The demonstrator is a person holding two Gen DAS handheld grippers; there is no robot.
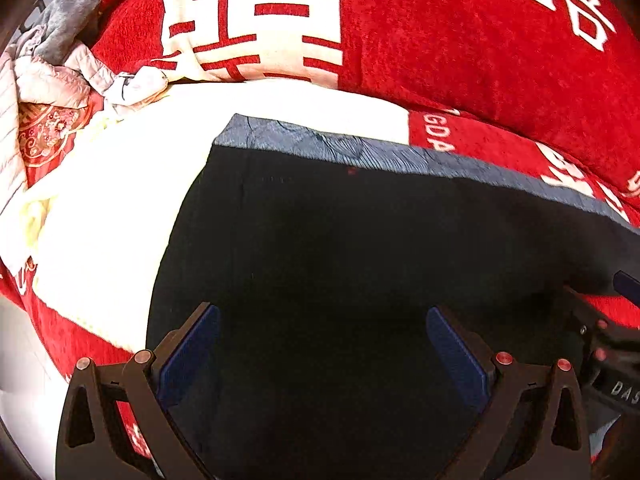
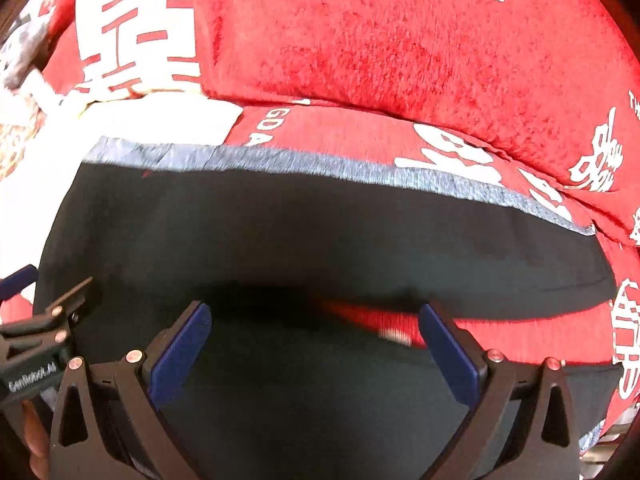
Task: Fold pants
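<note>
Dark pants [image 1: 360, 248] spread flat on a bed, across a white cloth [image 1: 120, 208] and a red blanket [image 2: 400, 132] with white characters; laid out flat, by the look of it, so the fabric can be doubled over cleanly. Grey waistband [image 1: 360, 152] at the far edge, running left to right, just short of the red pillows [image 1: 460, 40] behind. In the right wrist view, a strip of red blanket visible between the near dark cloth and the far part, hinting at a lifted or partly folded near edge; not clear which.

Left gripper [image 1: 323, 344] low over the pants with jaws apart, nothing between the blue pads [image 1: 192, 356]. Right gripper [image 2: 314, 340] likewise spread wide and empty, just beside its partner, both facing the waistband. Placed side by side probably to take the near edge at two points and carry it evenly. Crumpled pale clothes [image 1: 60, 64] heaped at far left, well apart from the work.
</note>
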